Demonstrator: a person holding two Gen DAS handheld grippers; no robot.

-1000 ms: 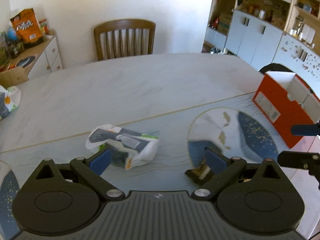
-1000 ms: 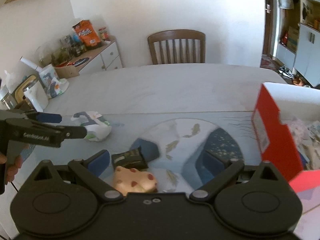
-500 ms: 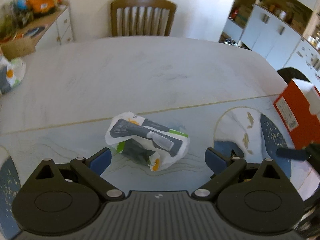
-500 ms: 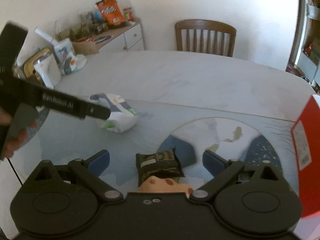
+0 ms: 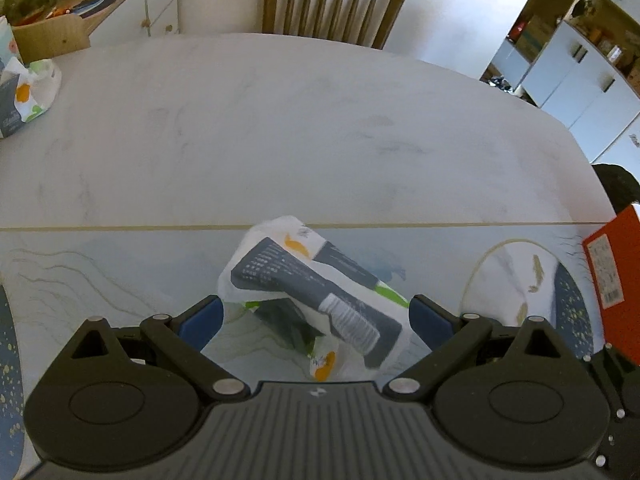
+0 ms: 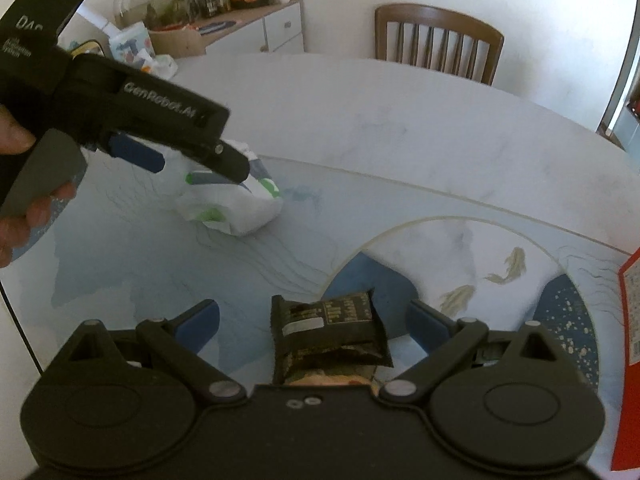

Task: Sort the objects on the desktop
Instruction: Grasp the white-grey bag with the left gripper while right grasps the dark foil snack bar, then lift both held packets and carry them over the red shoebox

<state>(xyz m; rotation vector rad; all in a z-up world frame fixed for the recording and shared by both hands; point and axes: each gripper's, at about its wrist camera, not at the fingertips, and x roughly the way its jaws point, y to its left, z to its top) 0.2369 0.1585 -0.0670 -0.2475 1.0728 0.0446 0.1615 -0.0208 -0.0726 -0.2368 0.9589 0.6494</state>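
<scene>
Right wrist view, nearest: the right hand-held gripper [image 6: 314, 322] points forward and down over the surface [image 6: 400, 152], its blue fingers spread wide apart with nothing clamped.
Dark packet: a black snack packet [image 6: 328, 330] lies flat on the printed mat [image 6: 160, 280] between those fingers, touching neither; a pale spotted item peeks out under its near edge.
Left wrist view, nearest: the left hand-held gripper [image 5: 316, 318] is tilted down toward the mat, fingers spread wide, each pad just beside one end of the white bag [image 5: 316, 304].
White bag: crumpled white plastic with grey, green and orange print, resting on the mat just short of the tan line that edges it; whether the pads touch it cannot be told.
Left hand: seen from the right wrist camera, a person's hand [image 6: 24, 216] wraps the grey trigger handle, and the black body slopes down to the right toward the bag.
Right edge: an orange-red box [image 5: 608, 280] stands at the mat's right side.
Far: a wooden chair [image 5: 334, 2] sits behind the surface, and a white cabinet [image 6: 276, 28] with packets on top stands at left.
</scene>
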